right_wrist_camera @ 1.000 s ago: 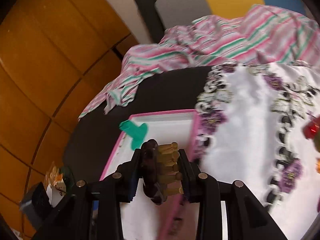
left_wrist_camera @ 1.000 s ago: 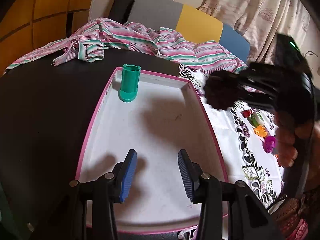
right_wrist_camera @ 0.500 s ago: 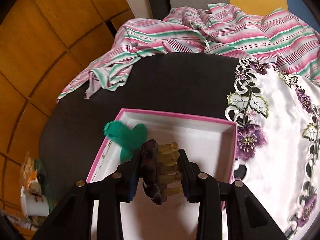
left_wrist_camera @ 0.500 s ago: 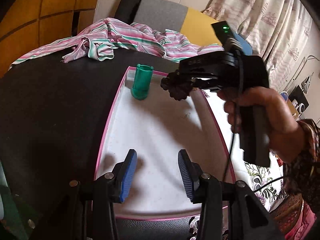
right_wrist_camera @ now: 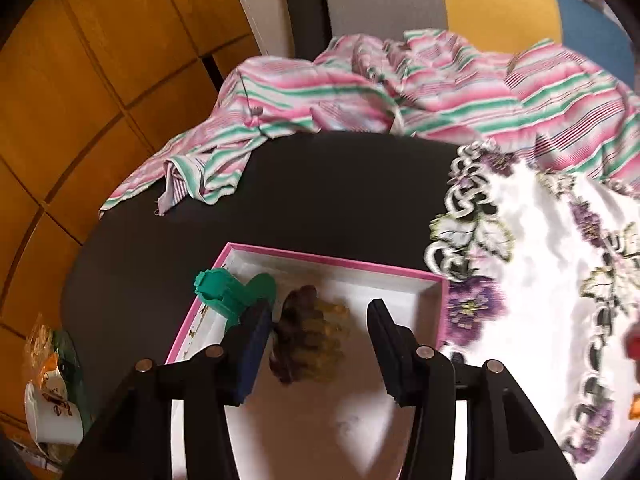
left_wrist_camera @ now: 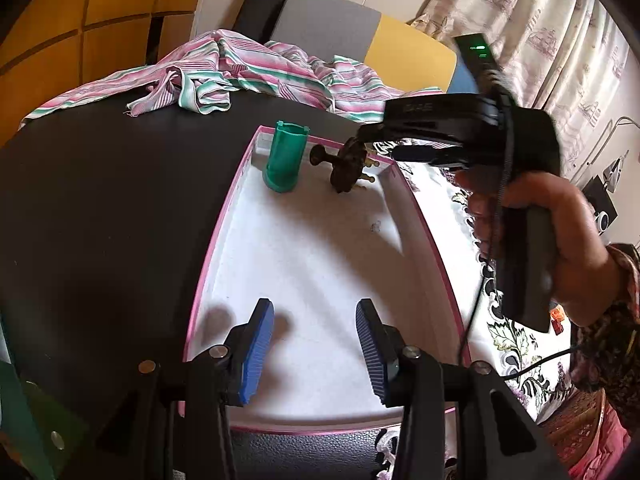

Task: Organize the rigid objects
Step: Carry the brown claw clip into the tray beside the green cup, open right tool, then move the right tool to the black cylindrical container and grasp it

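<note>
A white tray with a pink rim (left_wrist_camera: 212, 248) (right_wrist_camera: 332, 261) lies on the dark table. A green plastic tube (left_wrist_camera: 284, 160) (right_wrist_camera: 228, 292) lies in its far left corner. Just right of the tube is a dark brown piece with gold pegs (left_wrist_camera: 348, 164) (right_wrist_camera: 308, 336). My right gripper (right_wrist_camera: 318, 312) (left_wrist_camera: 376, 142) hovers over that piece. Its jaws are opening: the piece sits between them, close to the left pad (right_wrist_camera: 256, 344), and the right finger stands clear of it. My left gripper (left_wrist_camera: 314, 312) is open over the tray's near end, with nothing in it.
A striped pink-green cloth (left_wrist_camera: 240, 76) (right_wrist_camera: 400, 80) is heaped at the table's far edge before a chair (left_wrist_camera: 332, 28). An embroidered white cloth (right_wrist_camera: 540, 260) lies right of the tray, with small toys (left_wrist_camera: 556, 316) on it. A person's hand (left_wrist_camera: 560, 240) holds the right gripper. A mug (right_wrist_camera: 48, 412) stands at the far left.
The right gripper carried the brown piece leftward over the tray's far end, then its jaws parted and let it go beside the green tube. The left gripper stayed put.
</note>
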